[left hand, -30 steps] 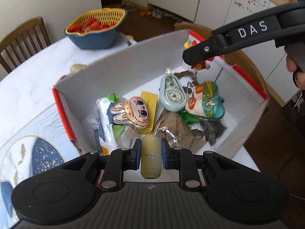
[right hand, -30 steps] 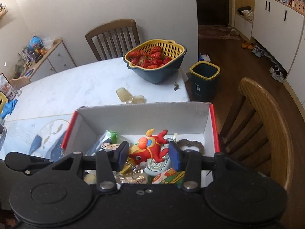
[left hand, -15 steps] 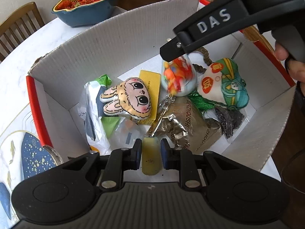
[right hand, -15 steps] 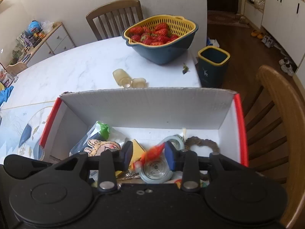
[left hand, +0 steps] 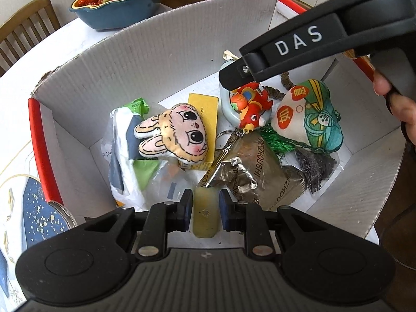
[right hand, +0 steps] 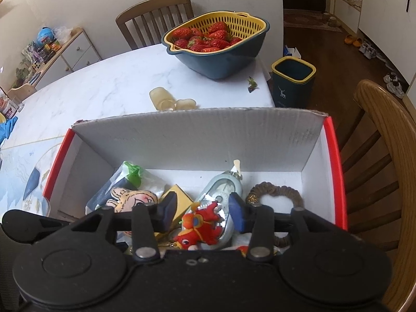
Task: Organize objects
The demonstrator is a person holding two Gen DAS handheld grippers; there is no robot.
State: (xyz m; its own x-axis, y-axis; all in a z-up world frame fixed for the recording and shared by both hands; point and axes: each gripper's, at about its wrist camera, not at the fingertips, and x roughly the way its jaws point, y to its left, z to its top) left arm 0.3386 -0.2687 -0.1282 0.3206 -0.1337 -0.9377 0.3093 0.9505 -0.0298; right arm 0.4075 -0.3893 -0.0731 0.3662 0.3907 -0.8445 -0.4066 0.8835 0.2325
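A white cardboard box (left hand: 145,59) with red edges holds a bunny plush (left hand: 174,135), a yellow card (left hand: 205,109), a silver foil packet (left hand: 254,176), a green-and-white plush (left hand: 309,119) and a brown hair tie (right hand: 275,195). My left gripper (left hand: 206,208) is shut on a yellowish tube (left hand: 205,215), low over the box's near side. My right gripper (right hand: 202,212) hangs over the box with its jaws opening. Between them lies a red dragon plush (right hand: 201,227), clear of both pads, resting on a grey-blue oval device (right hand: 223,189).
A blue and yellow colander of strawberries (right hand: 218,44) stands at the table's far side, with two yellowish caps (right hand: 162,98) in front of it. A wooden chair (right hand: 384,156) and a bin (right hand: 293,83) are to the right. A person's hand (left hand: 400,114) holds the right gripper.
Both grippers have sunk towards the box. The red dragon plush has left the right gripper's pads and now lies on the grey-blue device. The left gripper still holds the tube.
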